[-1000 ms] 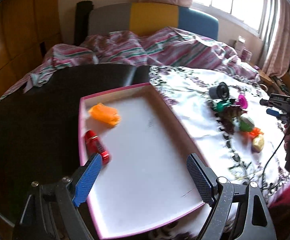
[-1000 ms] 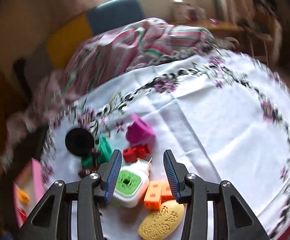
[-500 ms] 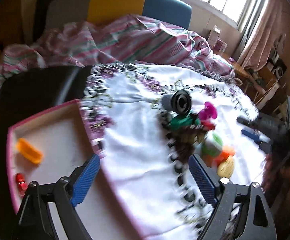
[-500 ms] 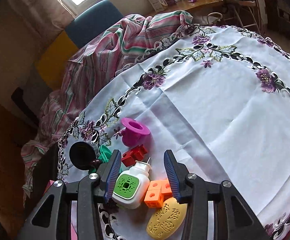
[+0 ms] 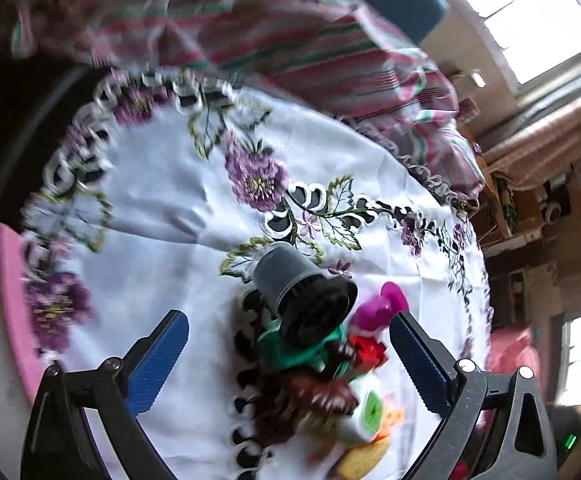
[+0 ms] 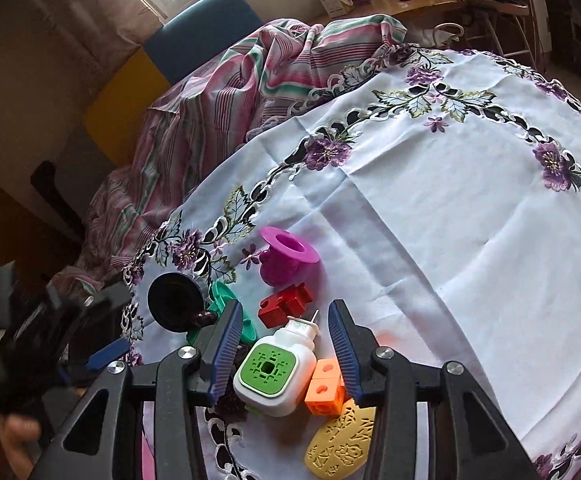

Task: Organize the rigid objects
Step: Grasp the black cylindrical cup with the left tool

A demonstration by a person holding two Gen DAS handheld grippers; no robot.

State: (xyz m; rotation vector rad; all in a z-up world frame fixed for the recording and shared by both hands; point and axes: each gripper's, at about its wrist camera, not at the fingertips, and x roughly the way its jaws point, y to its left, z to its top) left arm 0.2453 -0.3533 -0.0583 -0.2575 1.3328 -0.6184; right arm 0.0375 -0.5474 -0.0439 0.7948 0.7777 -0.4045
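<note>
Landmark: white round tablecloth with purple embroidered flowers (image 6: 430, 208), toy cluster sitting at its near-left edge.
Tray: pink-rimmed cardboard tray (image 5: 8, 280) lies off the cloth's left edge, the likely drop spot.
Left gripper (image 5: 290, 356): jaws opening wide, nothing between the pads, hanging above the cluster.
Right gripper (image 6: 282, 344): part-spread, straddling the plug-in without pinching it.
Black cup: ribbed black plastic cup (image 5: 302, 296) lies tipped, long axis running from the cloth's centre toward the left tool.
Plug-in: white plastic plug-in with green square face (image 6: 274, 368), prongs pointing toward the cloth's centre, along the right jaws.
Nearer hand: I'd say right for the plug-in, left for the cup.
</note>
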